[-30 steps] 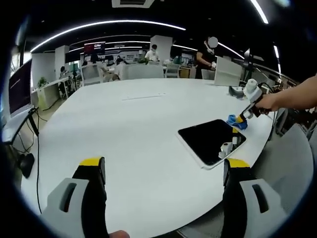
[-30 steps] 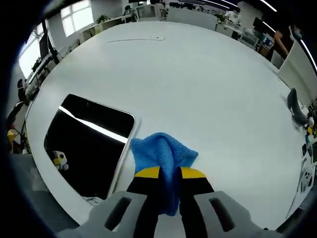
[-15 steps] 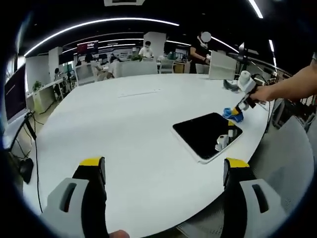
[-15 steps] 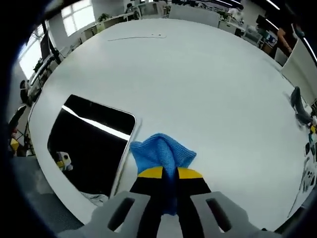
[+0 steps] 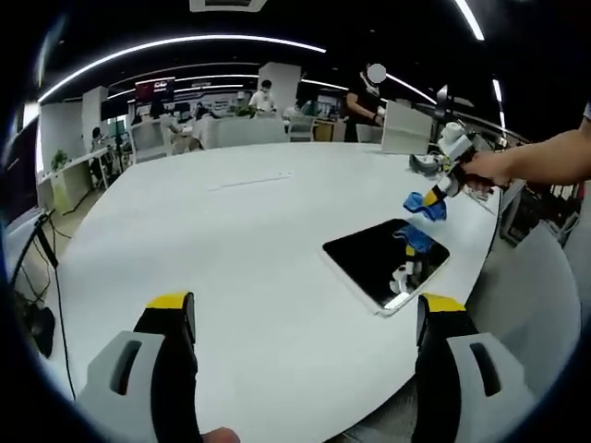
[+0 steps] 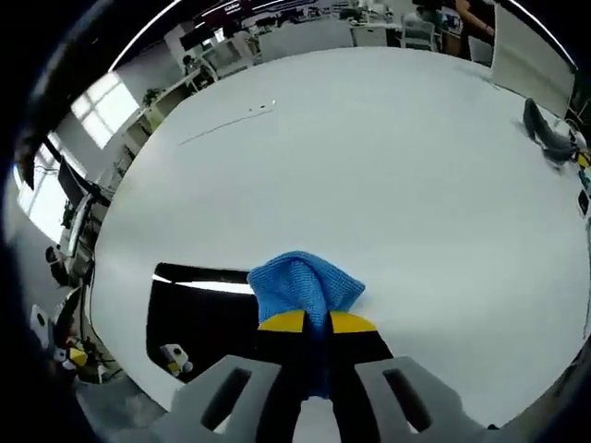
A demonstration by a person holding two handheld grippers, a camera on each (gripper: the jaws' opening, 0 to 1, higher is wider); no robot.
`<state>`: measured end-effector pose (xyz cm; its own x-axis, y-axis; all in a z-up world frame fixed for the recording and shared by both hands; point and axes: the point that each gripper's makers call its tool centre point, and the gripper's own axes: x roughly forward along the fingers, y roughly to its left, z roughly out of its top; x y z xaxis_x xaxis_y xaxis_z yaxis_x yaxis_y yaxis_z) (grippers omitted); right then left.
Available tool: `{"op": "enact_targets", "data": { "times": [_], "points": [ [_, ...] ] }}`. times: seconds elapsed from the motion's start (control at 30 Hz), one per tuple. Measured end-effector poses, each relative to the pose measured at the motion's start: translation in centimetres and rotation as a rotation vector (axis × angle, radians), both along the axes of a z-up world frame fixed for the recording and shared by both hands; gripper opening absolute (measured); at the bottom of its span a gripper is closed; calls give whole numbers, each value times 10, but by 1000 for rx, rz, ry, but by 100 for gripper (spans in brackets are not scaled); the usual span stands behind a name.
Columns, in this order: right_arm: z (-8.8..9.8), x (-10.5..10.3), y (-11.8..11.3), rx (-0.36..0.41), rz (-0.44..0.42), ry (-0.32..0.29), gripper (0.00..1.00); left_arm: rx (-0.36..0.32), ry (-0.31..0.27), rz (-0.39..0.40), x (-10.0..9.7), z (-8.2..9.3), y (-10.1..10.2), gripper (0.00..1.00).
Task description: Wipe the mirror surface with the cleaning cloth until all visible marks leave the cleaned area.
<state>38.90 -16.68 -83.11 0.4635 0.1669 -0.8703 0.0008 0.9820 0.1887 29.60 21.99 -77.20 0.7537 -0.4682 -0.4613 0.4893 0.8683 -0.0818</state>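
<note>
Left claw wide, idle over tabletop. Mirror lies near tabletop edge. Right claw pinches cloth, held just above mirror. Wiping looks barely started; marks can't be made out.

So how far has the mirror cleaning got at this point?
The pickup looks done: the right gripper is shut on the blue cloth and holds it above the far edge of the mirror. The left gripper hangs open over the white table. All the wiping appears left; whether marks remain, I cannot tell.
</note>
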Motion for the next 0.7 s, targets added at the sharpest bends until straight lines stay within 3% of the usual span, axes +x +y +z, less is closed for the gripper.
{"op": "enact_targets", "data": {
  "times": [0.07,0.23,0.33,0.5,0.7],
  "points": [
    [5,5,1,-4,-15,-23,2,-20,-23,8,2,7,1,99],
    [-1,7,18,10,-27,5,2,-13,-15,33,7,2,8,99],
    [-6,7,25,-3,1,14,2,-38,-20,46,4,10,8,99],
    [-16,16,37,8,-2,17,2,-20,-5,17,-3,0,5,99],
    [-36,10,45,-49,33,58,2,-42,6,20,-12,-4,-2,99]
  ]
}}
